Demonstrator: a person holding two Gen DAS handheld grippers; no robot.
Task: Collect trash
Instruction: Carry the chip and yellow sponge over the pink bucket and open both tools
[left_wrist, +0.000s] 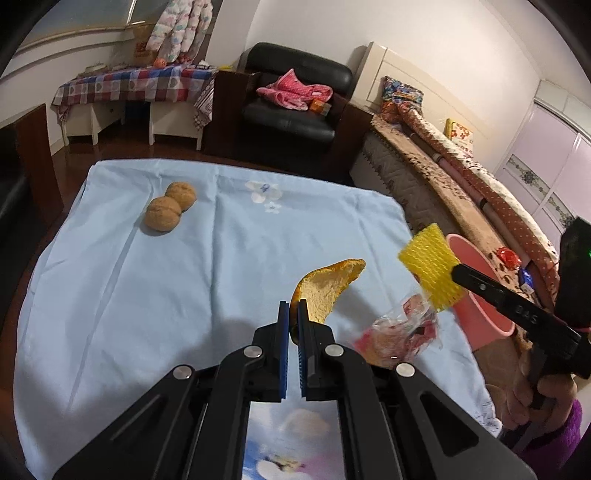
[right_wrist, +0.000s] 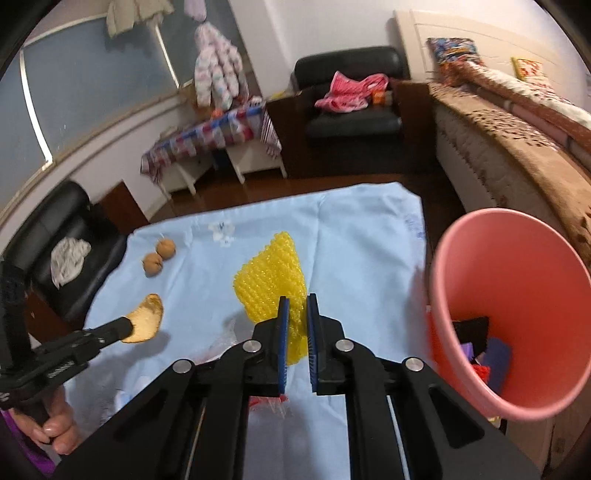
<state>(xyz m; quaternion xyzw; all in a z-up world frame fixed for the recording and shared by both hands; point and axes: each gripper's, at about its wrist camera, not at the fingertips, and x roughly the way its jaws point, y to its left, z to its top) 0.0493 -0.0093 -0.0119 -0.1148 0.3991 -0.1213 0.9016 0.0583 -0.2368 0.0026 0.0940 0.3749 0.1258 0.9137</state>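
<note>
Left gripper (left_wrist: 293, 314) clamped on orange peel (left_wrist: 325, 291), right gripper (right_wrist: 297, 314) pinching yellow foam net (right_wrist: 269, 280), pink bin (right_wrist: 517, 295) beside

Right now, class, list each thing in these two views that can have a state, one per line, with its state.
Left gripper: shut on orange peel, held off the cloth.
Right gripper: shut on yellow foam net, lifted.
Pink bin: open, trash inside.
Two walnuts: touching, on the cloth.
Plastic wrapper: crumpled, uncollected.

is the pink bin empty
No, the right wrist view shows dark, purple and red scraps lying inside the pink bin.
</note>
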